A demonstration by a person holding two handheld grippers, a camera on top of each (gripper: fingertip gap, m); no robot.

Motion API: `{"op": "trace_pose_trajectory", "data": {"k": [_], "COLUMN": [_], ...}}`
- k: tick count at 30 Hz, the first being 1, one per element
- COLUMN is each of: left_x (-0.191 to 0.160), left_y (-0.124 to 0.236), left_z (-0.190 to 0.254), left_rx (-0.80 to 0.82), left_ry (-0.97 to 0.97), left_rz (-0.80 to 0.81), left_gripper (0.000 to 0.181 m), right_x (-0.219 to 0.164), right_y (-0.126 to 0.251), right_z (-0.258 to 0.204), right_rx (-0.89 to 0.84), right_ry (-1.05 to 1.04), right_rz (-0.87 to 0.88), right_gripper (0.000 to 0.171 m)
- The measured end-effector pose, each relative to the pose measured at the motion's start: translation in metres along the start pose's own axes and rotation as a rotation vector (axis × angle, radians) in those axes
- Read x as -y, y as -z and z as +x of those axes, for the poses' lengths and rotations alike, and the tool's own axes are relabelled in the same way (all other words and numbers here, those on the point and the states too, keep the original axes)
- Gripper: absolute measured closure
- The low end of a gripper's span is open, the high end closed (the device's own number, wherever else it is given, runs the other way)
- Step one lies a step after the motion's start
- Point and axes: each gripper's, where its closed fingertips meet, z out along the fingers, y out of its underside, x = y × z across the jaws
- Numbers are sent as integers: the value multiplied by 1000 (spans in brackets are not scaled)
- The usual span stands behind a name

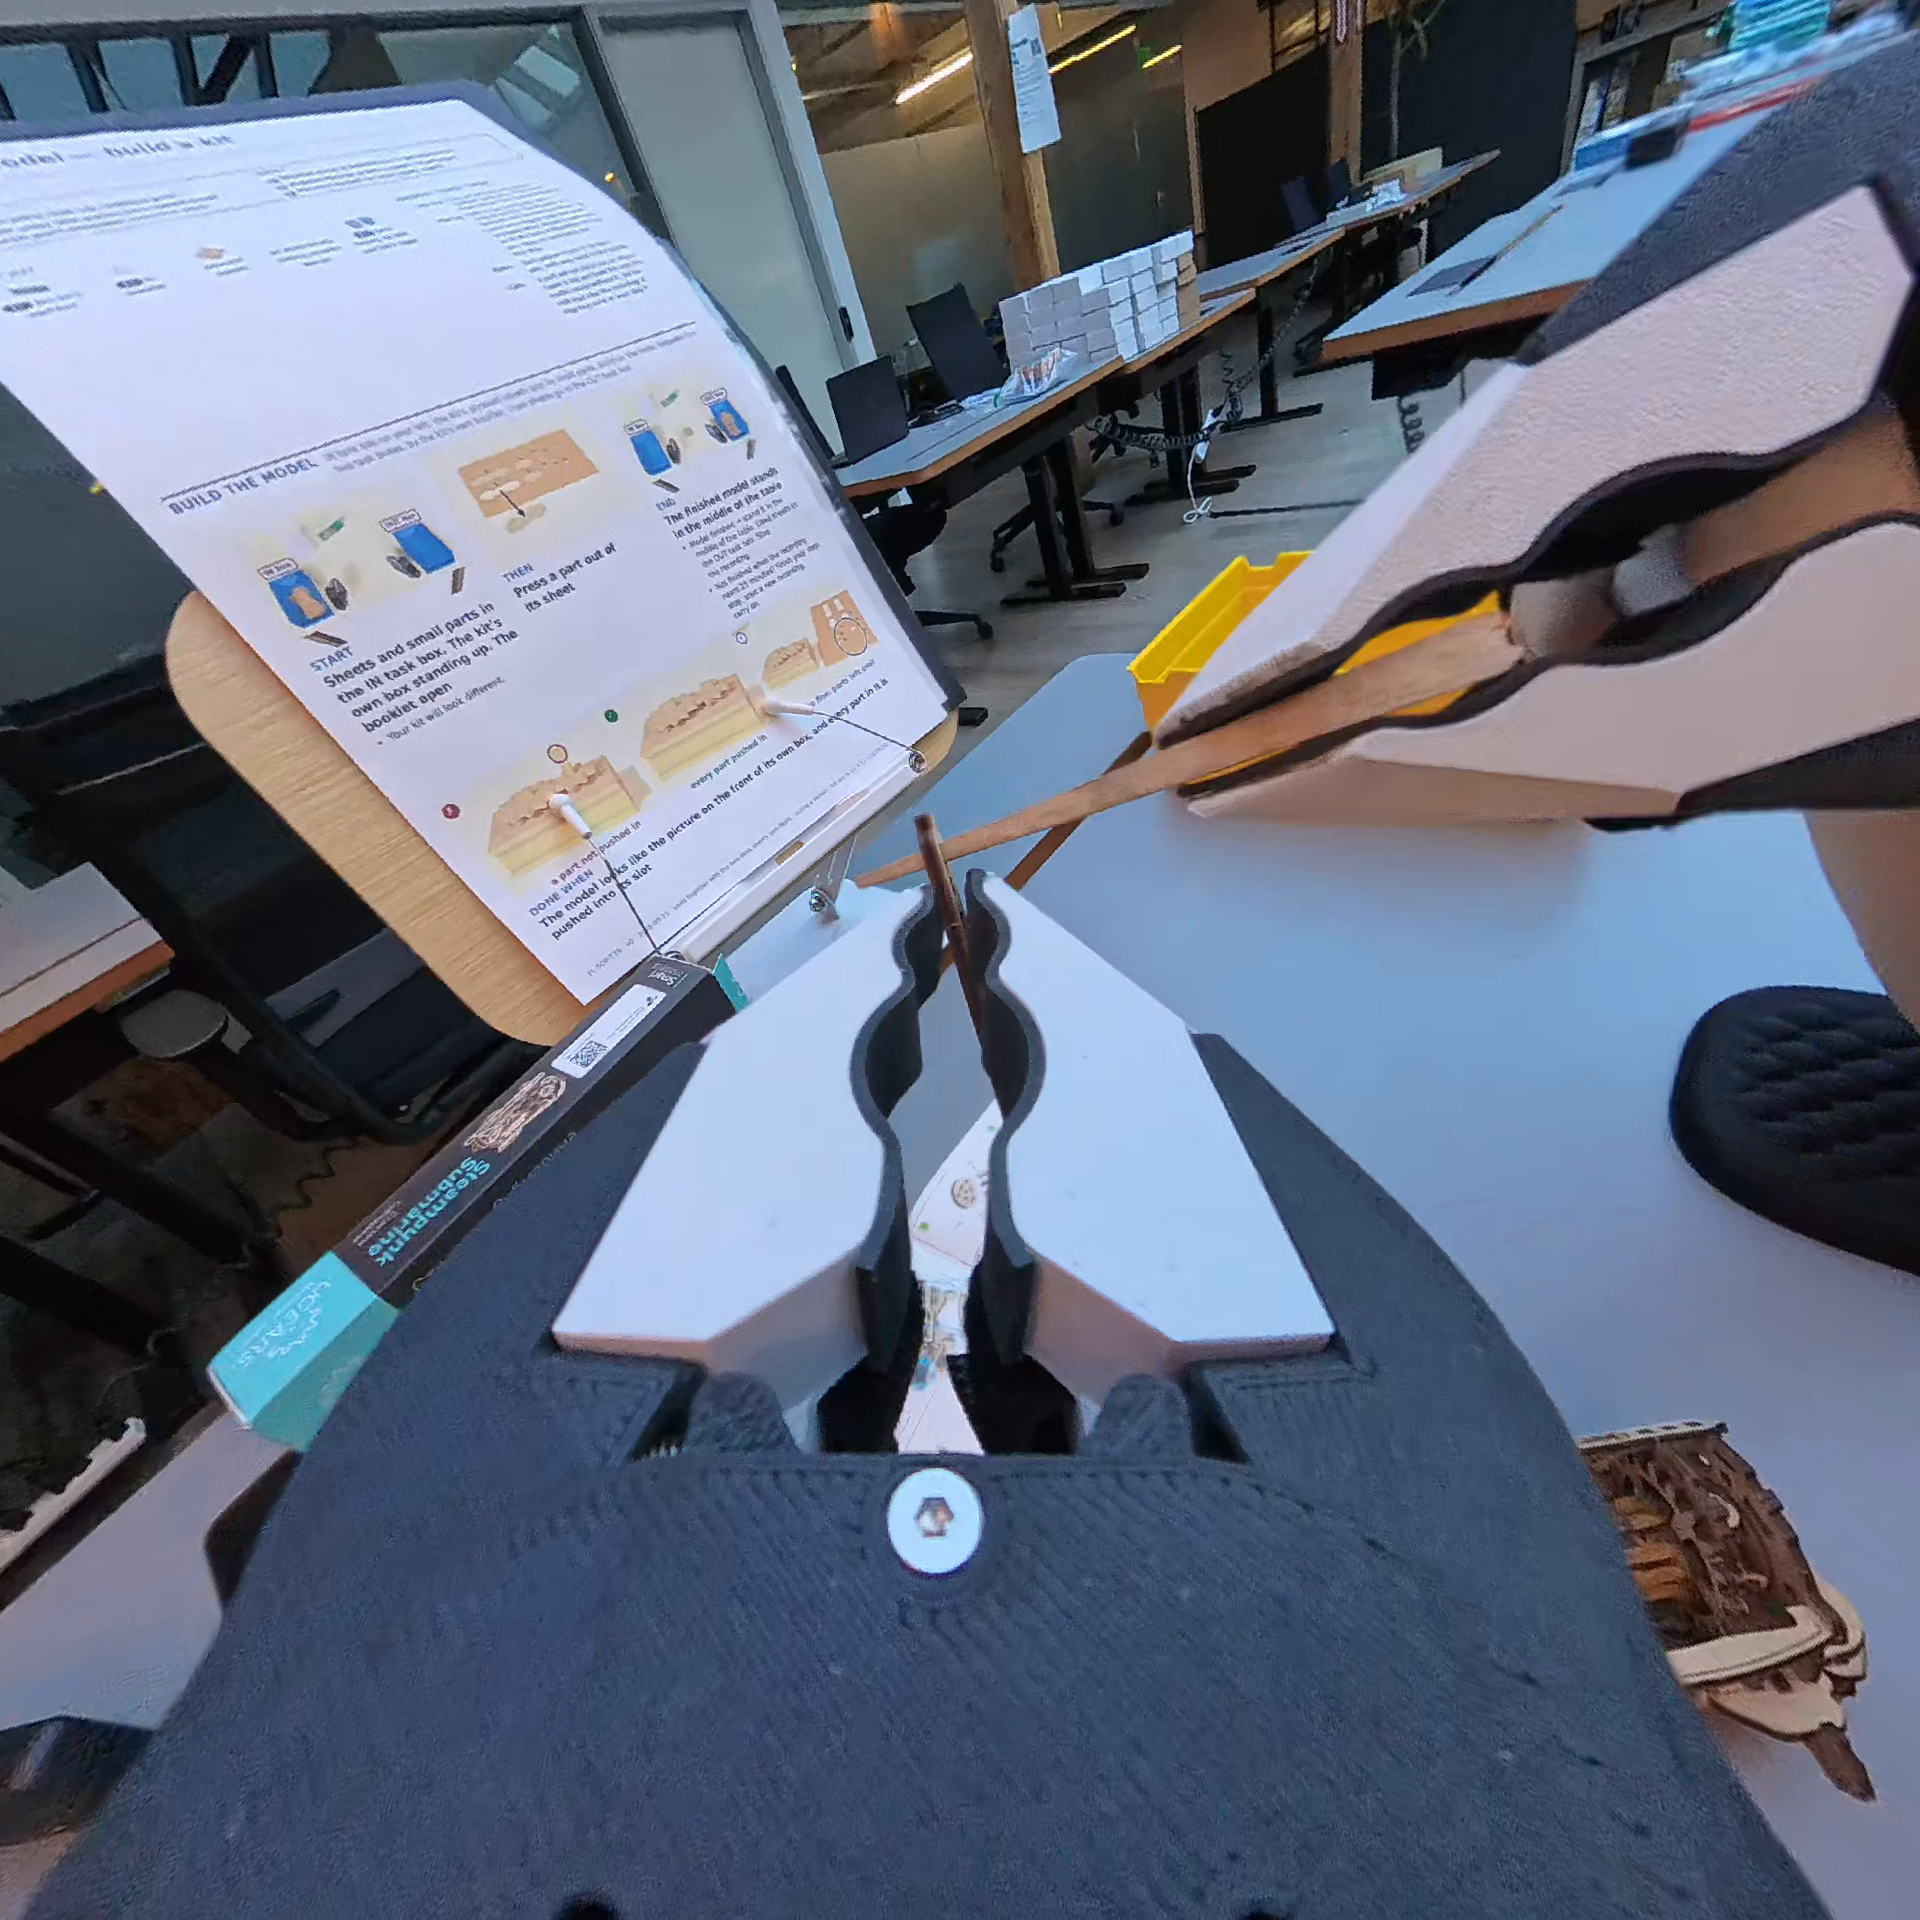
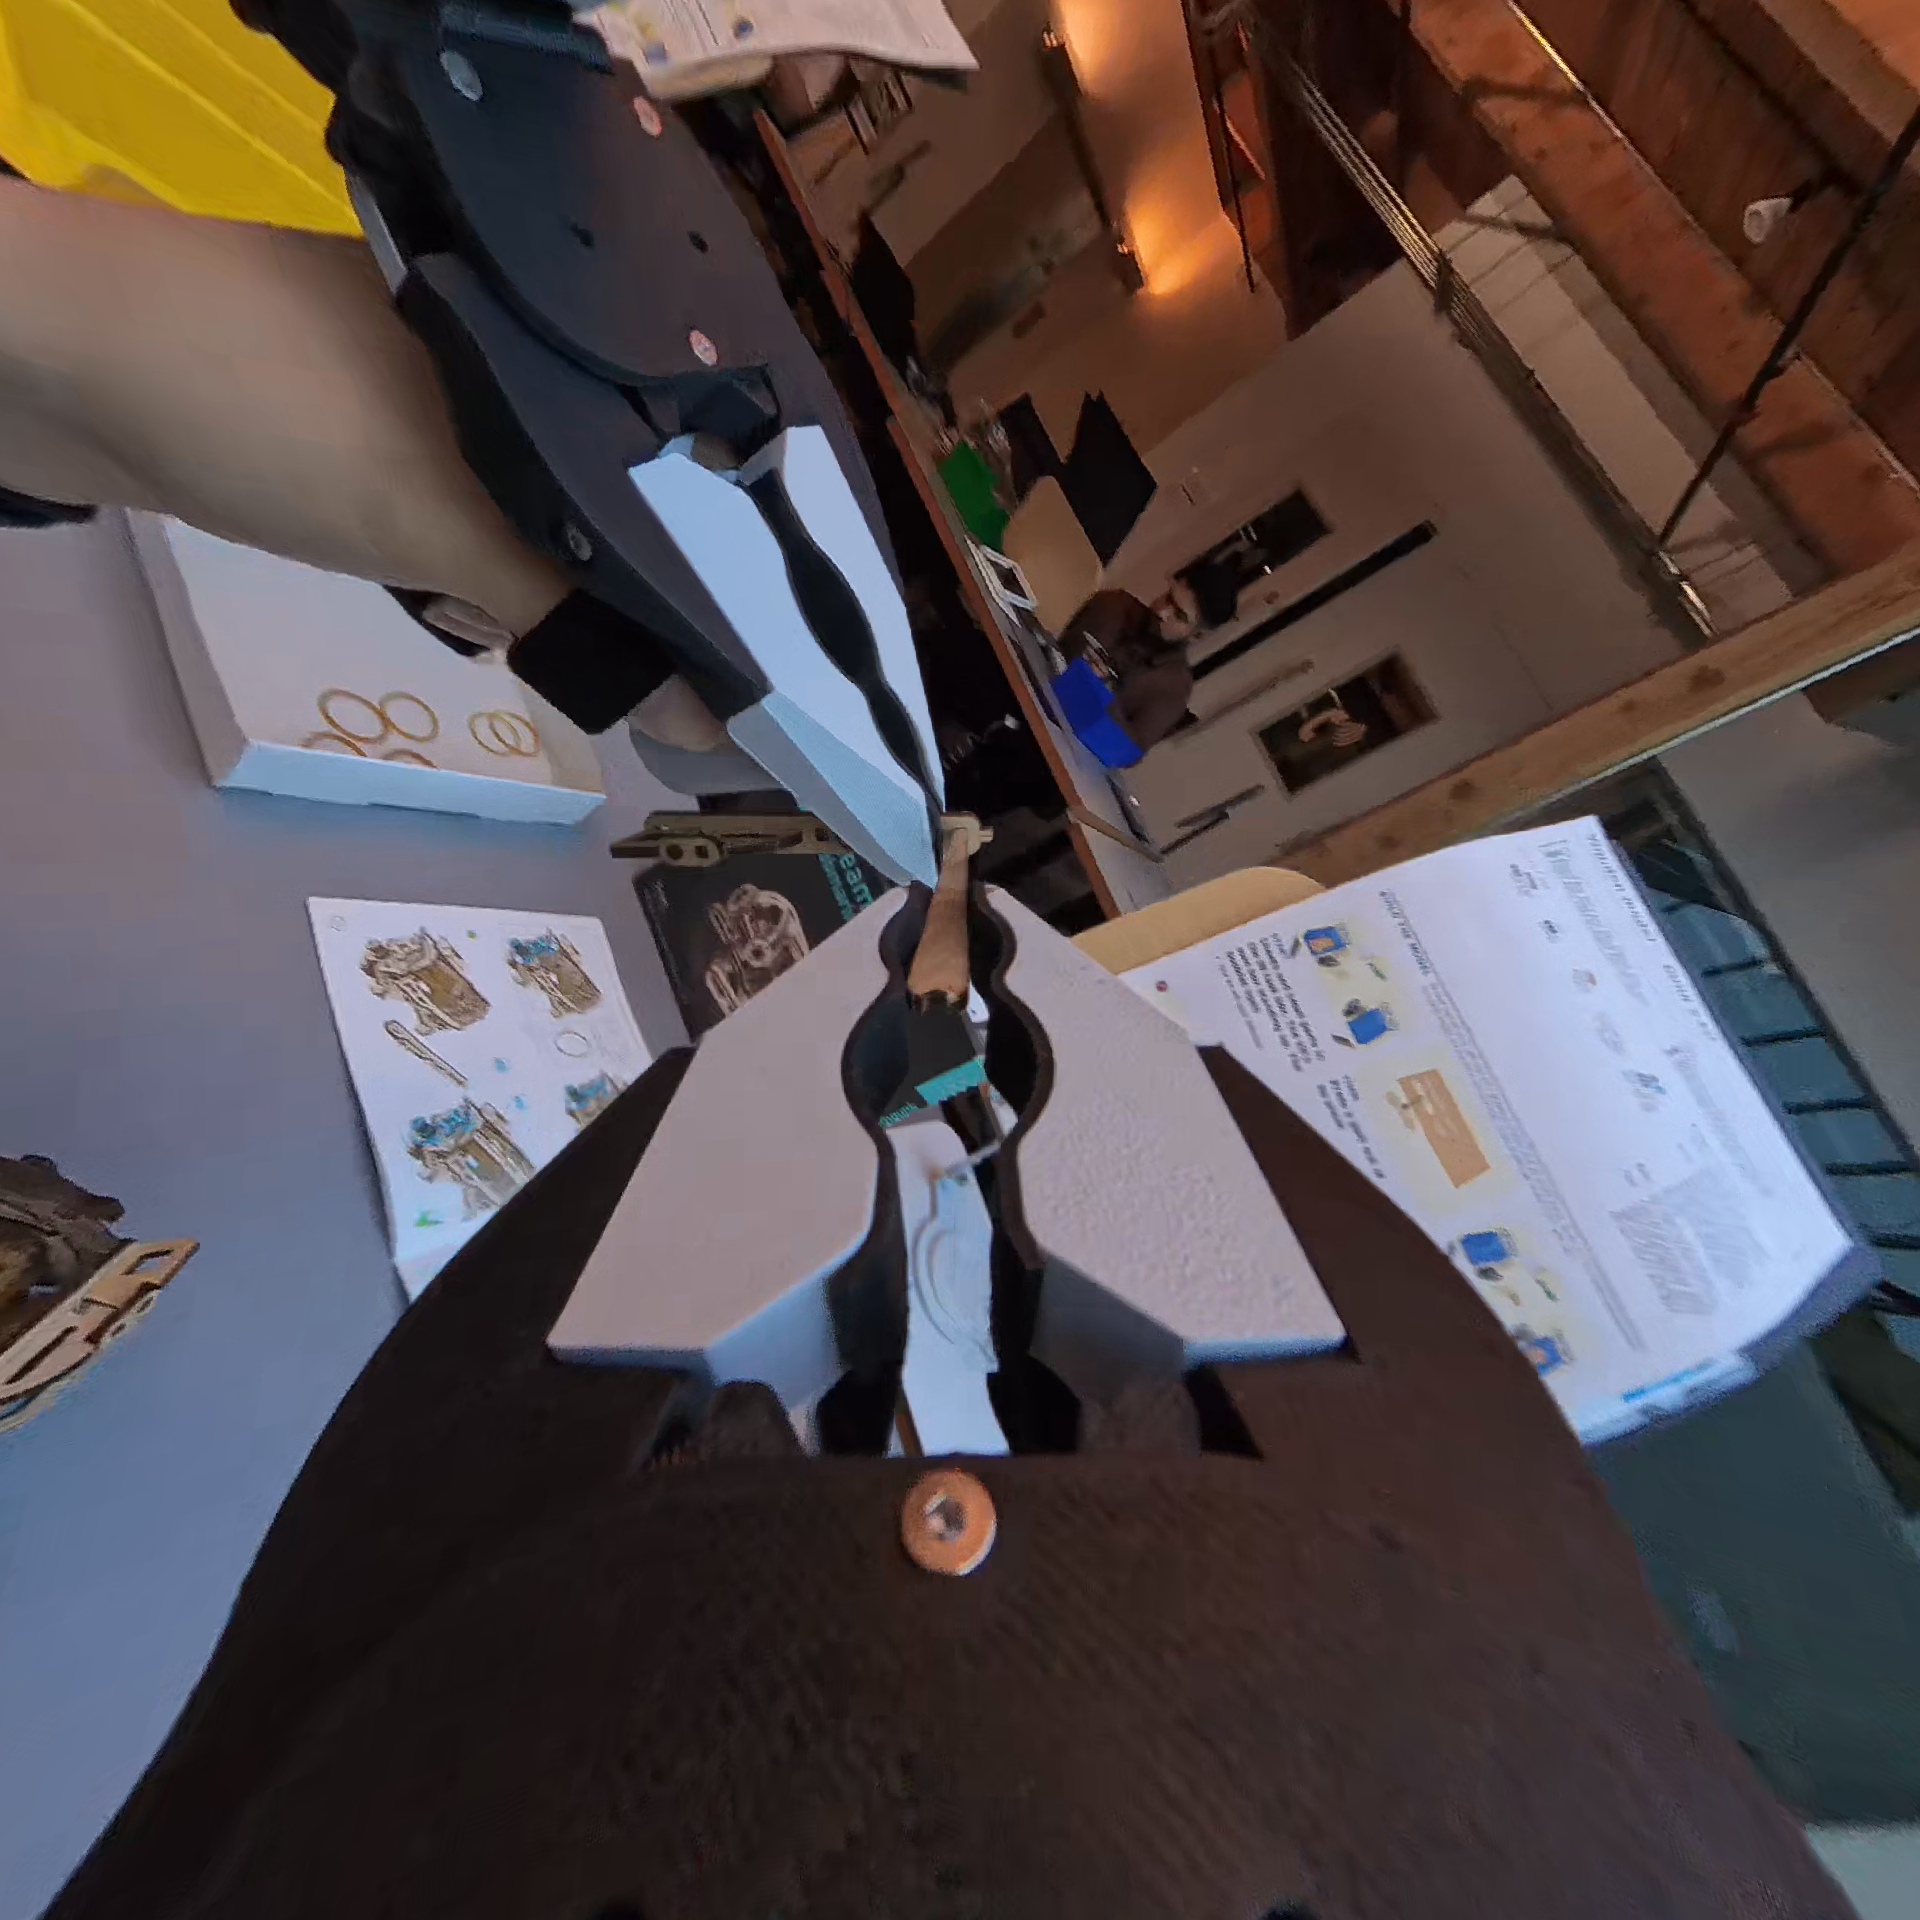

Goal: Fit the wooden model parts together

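Observation:
My left gripper (image 1: 948,896) is shut on a thin dark wooden part (image 1: 928,844), seen edge-on and standing up between the tips. My right gripper (image 1: 1174,764) comes in from the upper right, shut on a long flat wooden strip (image 1: 1039,821) whose free end reaches toward the left gripper's part. In the right wrist view my right gripper (image 2: 948,904) holds that strip (image 2: 940,951). The left gripper (image 2: 930,831) meets it tip to tip, with its flat part (image 2: 707,836) lying crosswise. A partly built wooden model (image 1: 1714,1579) sits on the grey table (image 1: 1351,1039) and shows in the right wrist view (image 2: 62,1278).
An instruction sheet on a stand (image 1: 416,468) rises behind the kit box (image 1: 468,1174). A yellow bin (image 1: 1216,623) stands at the table's far side. An open booklet (image 2: 488,1049) and a white tray with wooden rings (image 2: 364,727) lie on the table. A black pad (image 1: 1808,1112) lies at the right. There is about 4 centimeters between the tips of the two grippers. Left tips and right tips are each some 25 centimeters from the partly built wooden model (image 1: 1714,1579).

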Motion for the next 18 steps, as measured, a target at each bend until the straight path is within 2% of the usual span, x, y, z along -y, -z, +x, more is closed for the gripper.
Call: {"op": "trace_pose_trajectory", "data": {"k": [3, 8, 11, 13, 18], "left_x": [1, 18, 20, 16, 6], "left_y": [2, 14, 15, 12, 5], "left_z": [-4, -1, 3, 1, -3], "left_rx": [-9, -161, -186, -131, -31], "left_ry": [38, 218, 216, 158, 47], "left_rz": [22, 136, 142, 120, 35], "left_gripper": [180, 181, 181, 181, 180], "right_x": [2, 10, 8, 6, 4], "right_y": [-3, 3, 6, 4, 0], "right_z": [-1, 4, 4, 5, 1], "right_rx": [-51, -26, -10, -6, -14], "right_ry": [32, 1, -19, -25, -43], "right_rz": [-40, 208, 316, 267, -19], "right_gripper": [165, 165, 165, 165, 165]}}
